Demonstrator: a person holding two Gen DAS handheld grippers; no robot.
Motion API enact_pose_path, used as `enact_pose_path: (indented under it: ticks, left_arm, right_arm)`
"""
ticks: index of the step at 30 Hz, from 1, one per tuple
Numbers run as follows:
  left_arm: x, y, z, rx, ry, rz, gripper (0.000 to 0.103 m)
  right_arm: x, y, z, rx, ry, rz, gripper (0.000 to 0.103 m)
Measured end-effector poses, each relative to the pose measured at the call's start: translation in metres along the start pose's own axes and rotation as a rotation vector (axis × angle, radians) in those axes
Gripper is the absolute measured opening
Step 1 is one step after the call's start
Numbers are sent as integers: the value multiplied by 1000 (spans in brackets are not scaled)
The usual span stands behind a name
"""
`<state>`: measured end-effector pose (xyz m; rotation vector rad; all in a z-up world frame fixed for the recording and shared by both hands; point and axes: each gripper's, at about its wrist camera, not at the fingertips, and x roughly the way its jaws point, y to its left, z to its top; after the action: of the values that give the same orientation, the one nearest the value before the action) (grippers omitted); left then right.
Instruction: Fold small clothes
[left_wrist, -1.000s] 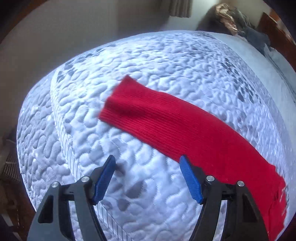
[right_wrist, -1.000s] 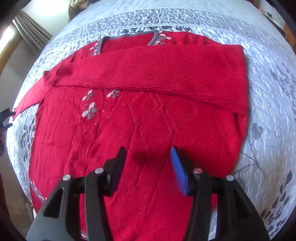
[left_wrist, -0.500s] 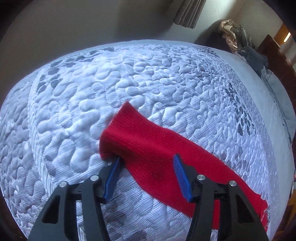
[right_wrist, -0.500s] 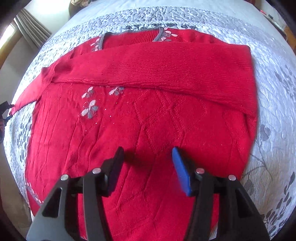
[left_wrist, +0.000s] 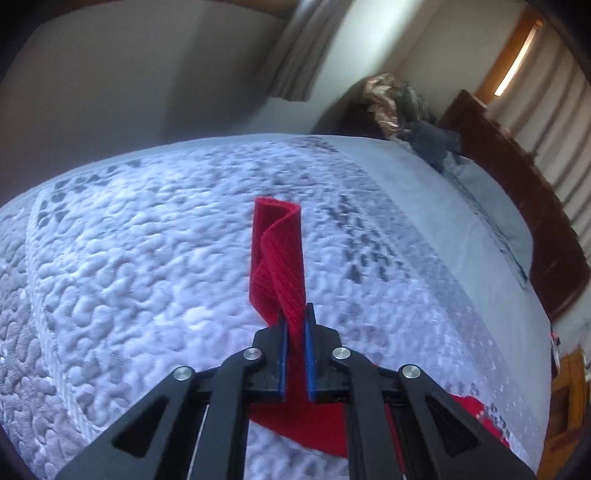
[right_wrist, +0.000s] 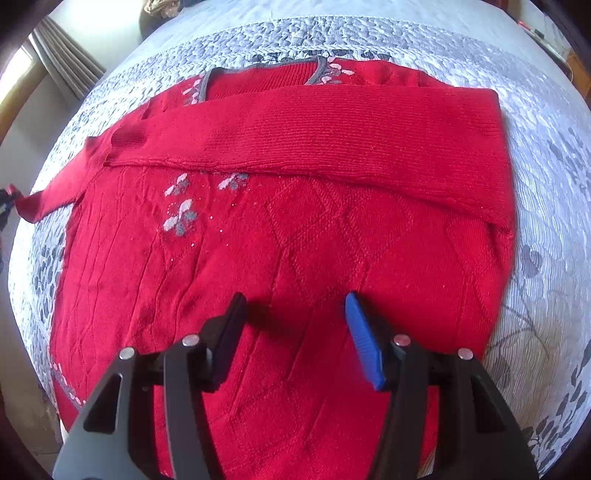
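— Since a second ago the left gripper (left_wrist: 294, 325) has come in over the end of the sleeve (left_wrist: 277, 254), and its jaws have just been closing: they stood wide above the quilt (left_wrist: 122, 266) then, and now the blue pads pinch the red knit between them.

— Is the cuff off the bed?

— Yes. It stands up past the fingertips, curled into a loose fold, while the rest of the sleeve trails back under the gripper onto the quilt. That gripper tilts forward and down, and more of the room's far wall shows than before.

— And the other hand?

— Right gripper (right_wrist: 295, 314) hangs steeply downward over the lower body of the red sweater (right_wrist: 332, 258), much as it did earlier. Its fingers are spread, with nothing between them.

— Where does the sweater lie?

— Flat on the quilt, neckline at the far side, one sleeve folded across the chest. In the right wrist view the other sleeve runs out to the left edge of the frame, where its tip is lifted.
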<state>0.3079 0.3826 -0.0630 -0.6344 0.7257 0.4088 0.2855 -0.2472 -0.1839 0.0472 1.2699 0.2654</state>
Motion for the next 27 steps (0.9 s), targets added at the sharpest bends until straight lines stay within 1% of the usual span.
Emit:
enact_pose_path:
  ticks: [2,3,5,8,9,11,15,18,20,22,23,24,25,26,27]
  left_arm:
    - [-8,-40,-10,72,5,-60,7]
    - [-14,-68,-19,117,10,-109,7]
    - [-21,-114,-36,194,21,-169,7]
    - [-29,-183,-74,293,48,-272,7]
    - [-30,-209,-91,325,60,-306,7]
    - [-29,-252,-122,396,88,-350,7]
    - [-19,-310,-185,482,156,-404,7]
    - [-6,-342,-234,525,209,-420,7]
    - [2,-358,-261,559,244,-415,7]
    - [17,-371,-290,622,305,-397,9]
    - [23,-377,-304,657,343,-382,12]
    - [29,-381,-318,705,385,-355,20]
    - [30,-381,-326,732,407,-342,22]
    - [28,-378,-330,747,420,-351,25]
    - [19,-373,-331,753,425,-373,33]
  right_arm:
    - [-4,-3,-1,19,-5,14,55]
    - [-6,-4,-2,24,-8,20,55]
    - [-11,-5,-5,31,-17,27,55]
    - [-21,-9,-9,38,-36,35,55]
    - [-25,-11,-10,39,-44,36,55]
    - [-31,-16,-13,41,-55,35,55]
    - [-40,-27,-16,56,-73,41,55]
    - [-44,-36,-18,68,-83,41,55]
    - [-47,-42,-20,77,-87,44,55]
    - [-47,-48,-21,89,-86,42,55]
    - [-47,-50,-21,93,-82,42,55]
    - [-46,-52,-23,98,-78,42,55]
    - [-46,-54,-23,101,-73,45,55]
    - [-47,-55,-24,100,-73,44,56]
    - [-48,-56,-24,97,-74,43,58]
